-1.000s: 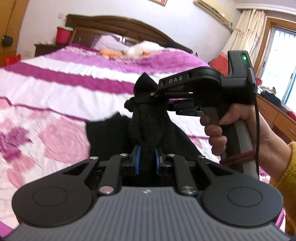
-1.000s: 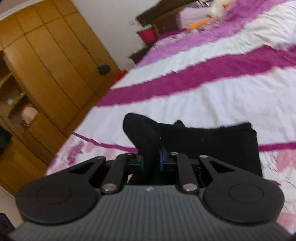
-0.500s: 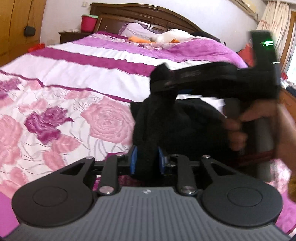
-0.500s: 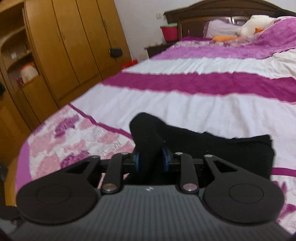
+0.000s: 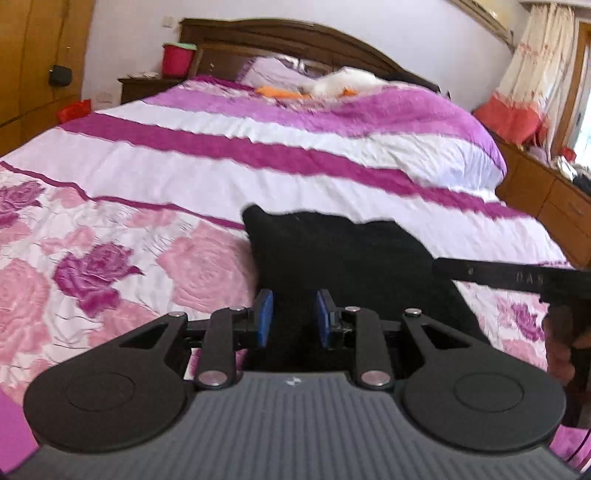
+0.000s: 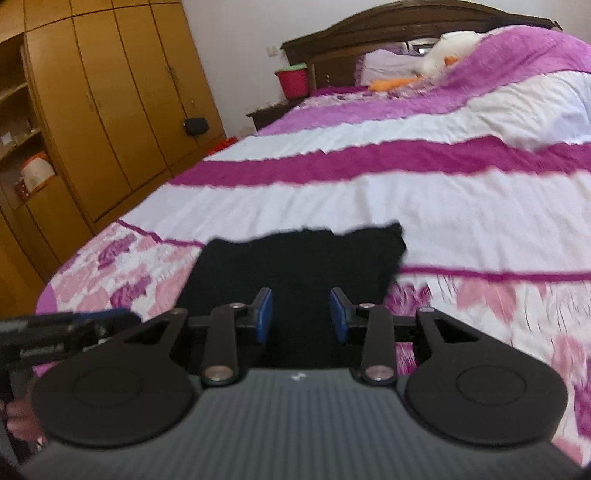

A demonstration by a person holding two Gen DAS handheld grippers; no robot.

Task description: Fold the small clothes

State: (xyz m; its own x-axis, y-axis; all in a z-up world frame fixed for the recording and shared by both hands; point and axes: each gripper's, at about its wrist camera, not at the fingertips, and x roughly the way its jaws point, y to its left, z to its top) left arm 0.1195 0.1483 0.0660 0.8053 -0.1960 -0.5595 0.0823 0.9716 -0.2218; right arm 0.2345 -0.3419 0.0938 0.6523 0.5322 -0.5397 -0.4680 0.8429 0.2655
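On the bedspread (image 5: 155, 177), black garment (image 5: 332, 251) lying flat, folded; both hand-held grippers (image 5: 293, 317) (image 6: 301, 314) parted, empty.

Both cams riding low on the grippers, close above the bedspread (image 5: 192, 177), tilted down, facing the headboard (image 5: 295, 33). Left view catching the window side, right view the wardrobe (image 6: 110, 92). Shared: black cloth (image 5: 332, 251) up front, striped bedding, pillows.

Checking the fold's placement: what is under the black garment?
The black garment lies on the floral and striped bedspread. Whatever lies beneath the cloth itself, including its folded layers, is covered.
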